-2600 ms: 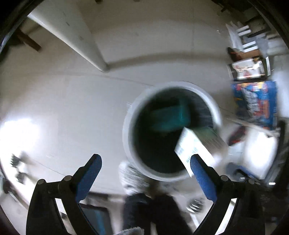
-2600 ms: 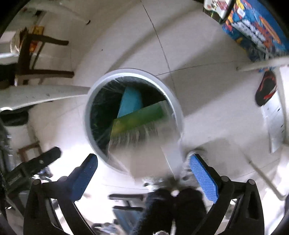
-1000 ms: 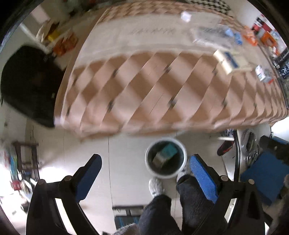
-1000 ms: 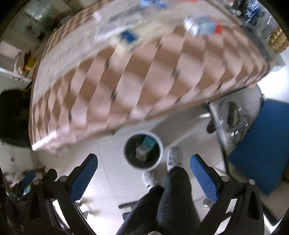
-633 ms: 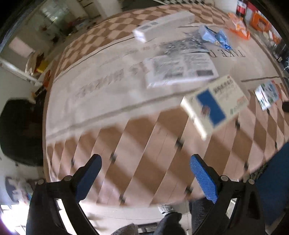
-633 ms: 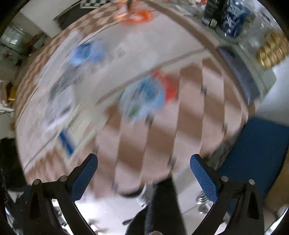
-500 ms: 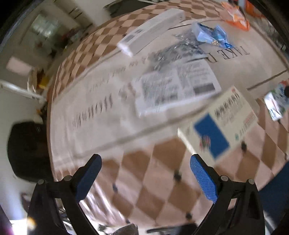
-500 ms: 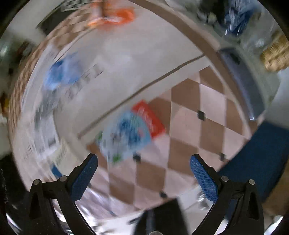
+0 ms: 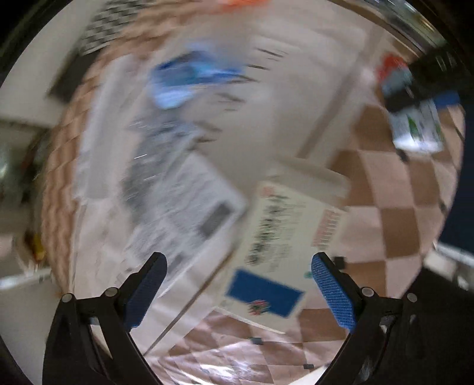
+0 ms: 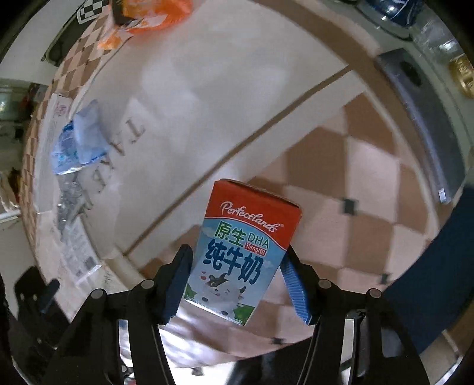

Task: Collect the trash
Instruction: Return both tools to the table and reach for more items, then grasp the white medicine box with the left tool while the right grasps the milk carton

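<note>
A small milk carton [image 10: 237,257], red across the top and pale blue below with a cartoon cow and blue lettering, lies flat on the checkered bench [image 10: 370,237] between the closing jaws of the right hand-held gripper [image 10: 235,284], its red end pointing away from it. A flat white medicine box [image 9: 284,245] with a blue rectangle lies under the left hand-held gripper [image 9: 238,293], toward its right finger, blurred. A printed paper sheet [image 9: 189,207] lies left of the box. Farther ahead rests a crumpled blue wrapper [image 10: 80,142], and beyond it an orange wrapper [image 10: 148,17] at the bench's far end.
</note>
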